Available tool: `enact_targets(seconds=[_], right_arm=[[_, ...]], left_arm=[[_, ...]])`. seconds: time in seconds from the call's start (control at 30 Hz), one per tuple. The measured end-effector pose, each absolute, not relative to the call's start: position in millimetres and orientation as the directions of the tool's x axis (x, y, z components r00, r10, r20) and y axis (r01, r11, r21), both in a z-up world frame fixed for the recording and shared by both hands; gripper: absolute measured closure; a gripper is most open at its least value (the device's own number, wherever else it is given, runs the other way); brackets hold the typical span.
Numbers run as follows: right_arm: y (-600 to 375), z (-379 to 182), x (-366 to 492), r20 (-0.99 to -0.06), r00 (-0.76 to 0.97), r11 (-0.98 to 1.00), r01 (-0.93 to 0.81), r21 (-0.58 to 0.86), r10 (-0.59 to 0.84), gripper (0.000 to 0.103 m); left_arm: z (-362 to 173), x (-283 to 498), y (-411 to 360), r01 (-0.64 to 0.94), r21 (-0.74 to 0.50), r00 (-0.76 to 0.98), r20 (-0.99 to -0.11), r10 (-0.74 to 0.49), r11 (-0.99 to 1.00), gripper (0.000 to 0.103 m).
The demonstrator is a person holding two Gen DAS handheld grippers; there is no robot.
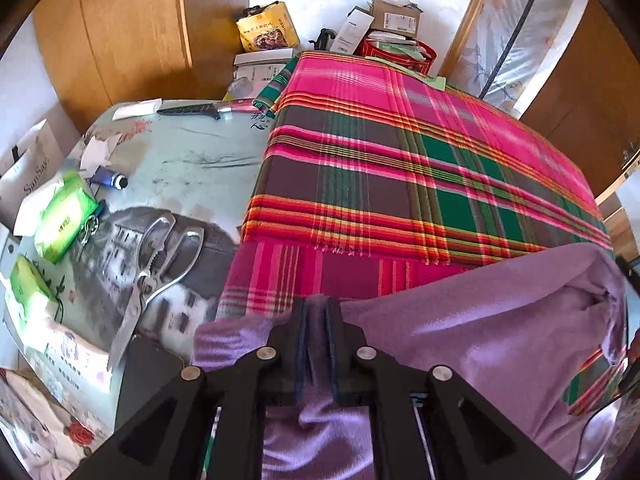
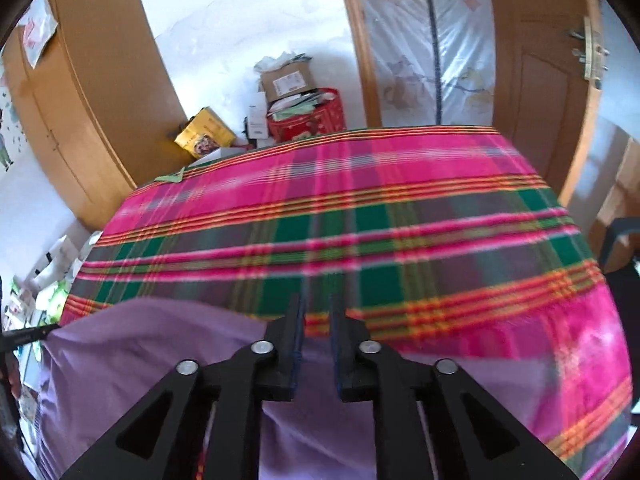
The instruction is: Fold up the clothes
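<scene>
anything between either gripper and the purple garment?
Nothing visible. The left gripper has a ridge of the purple garment between its fingers. The right gripper is open just above the same garment, jaws empty, on the plaid blanket.

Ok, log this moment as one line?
task: fold clothes | left hand-held gripper: purple garment between its pads | right hand-held gripper: open, empty | garment on plaid cloth

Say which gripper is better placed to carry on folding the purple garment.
Probably left: the left gripper has purple garment between its fingers; the right gripper stands open with nothing between them.
</scene>
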State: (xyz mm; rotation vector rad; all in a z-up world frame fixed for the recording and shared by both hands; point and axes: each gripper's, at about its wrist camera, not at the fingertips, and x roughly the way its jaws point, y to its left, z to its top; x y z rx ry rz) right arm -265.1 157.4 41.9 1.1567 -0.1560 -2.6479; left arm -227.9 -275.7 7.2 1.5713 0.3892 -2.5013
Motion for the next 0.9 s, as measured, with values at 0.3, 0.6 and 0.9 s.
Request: enact_targets(seconds=[0.3,0.6,0.9], right_arm=[[227,33,-208,-0.728,-0.663,-0.981,0.053,0.189,-0.176,0.080],[257,13,-160,-0.725,-0.636,-0.942,0.008,0.335,-0.263,0.079],[249,7,-152,-0.698,-0.601,-0.897,0.076,0.435,-0.389,0.077]], left_arm=[[36,-205,-243,0.234,-0.073,-0.482,-0.875,-0.050,-0.969,0.086],[55,-200,-177,0.078,-0.091,-0.521,-0.853,0.038,-0.993,0.085],[32,-211,-83,-0.159,-0.122,-0.429,-0.885,0.180,-0.980,0.081]])
